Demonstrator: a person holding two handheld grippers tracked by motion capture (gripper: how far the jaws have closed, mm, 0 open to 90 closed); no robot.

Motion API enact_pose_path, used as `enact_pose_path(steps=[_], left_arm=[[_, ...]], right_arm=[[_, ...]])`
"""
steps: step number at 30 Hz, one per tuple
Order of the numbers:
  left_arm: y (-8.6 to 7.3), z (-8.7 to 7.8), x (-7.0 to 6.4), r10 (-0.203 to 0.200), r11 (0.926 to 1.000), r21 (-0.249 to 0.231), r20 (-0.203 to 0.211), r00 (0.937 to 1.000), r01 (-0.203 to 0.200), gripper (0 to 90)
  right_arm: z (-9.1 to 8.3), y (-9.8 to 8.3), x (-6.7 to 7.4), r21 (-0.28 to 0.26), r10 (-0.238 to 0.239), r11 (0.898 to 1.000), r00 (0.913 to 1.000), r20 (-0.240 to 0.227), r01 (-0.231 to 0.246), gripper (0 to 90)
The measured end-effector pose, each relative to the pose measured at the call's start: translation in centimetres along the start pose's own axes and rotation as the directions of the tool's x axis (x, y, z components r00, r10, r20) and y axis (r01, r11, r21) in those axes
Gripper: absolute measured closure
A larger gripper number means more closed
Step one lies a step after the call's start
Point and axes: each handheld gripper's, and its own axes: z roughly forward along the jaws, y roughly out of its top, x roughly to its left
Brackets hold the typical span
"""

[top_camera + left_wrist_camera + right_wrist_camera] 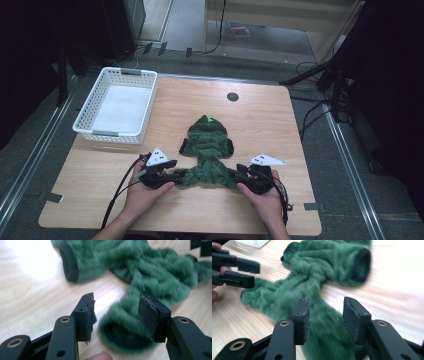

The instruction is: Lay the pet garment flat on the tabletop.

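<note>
Green fleece garment [207, 152] lies mid-frame on the tabletop [260, 115]; left hand-held gripper [169, 176] and right hand-held gripper [240, 175] stand open at its lower ends. Folding seems next, needing a fresh grip.

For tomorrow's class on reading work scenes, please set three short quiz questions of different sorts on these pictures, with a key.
1. True or false: the white basket holds the green fleece garment.
2. On which end of the garment do both grippers work: A the hood end, B the end nearest the person, C neither?
3. Fill in: the left gripper has its jaws ____, with a cuff between them.

Key
1. False: the garment lies on the wooden table.
2. B: the right gripper stands over the same end.
3. Open.
</note>
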Motion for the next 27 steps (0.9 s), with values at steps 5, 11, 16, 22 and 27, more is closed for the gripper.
enact_pose_path(steps=[5,11,16,22,27], left_arm=[[-1.3,0.1,-0.8,0.043,0.9988,0.024,-0.010,0.9990,-0.042,50.3],[-1.7,-0.2,-0.7,0.081,0.9965,0.025,-0.019,0.9966,-0.080,74.2],[-1.8,-0.4,-0.3,0.056,0.9983,0.019,-0.016,0.9983,-0.055,79.7],[-1.9,-1.0,1.0,0.033,0.9991,0.027,-0.035,0.9988,-0.032,80.2],[-2.0,-1.1,1.1,0.037,0.9993,0.014,-0.045,0.9983,-0.036,79.8]], right_arm=[[-0.8,-2.3,-0.9,0.034,0.027,0.999,0.9995,0.017,-0.027,61.1],[-0.5,-3.3,-0.5,0.064,0.012,0.998,0.9994,0.033,-0.014,75.8],[-0.5,-3.9,0.4,0.095,-0.010,0.995,0.9987,0.050,0.006,84.5],[-0.8,-4.4,0.2,0.096,-0.001,0.995,0.9991,0.043,-0.003,89.3],[-0.7,-4.4,0.1,0.098,0.007,0.995,0.9992,0.038,-0.011,89.4]])
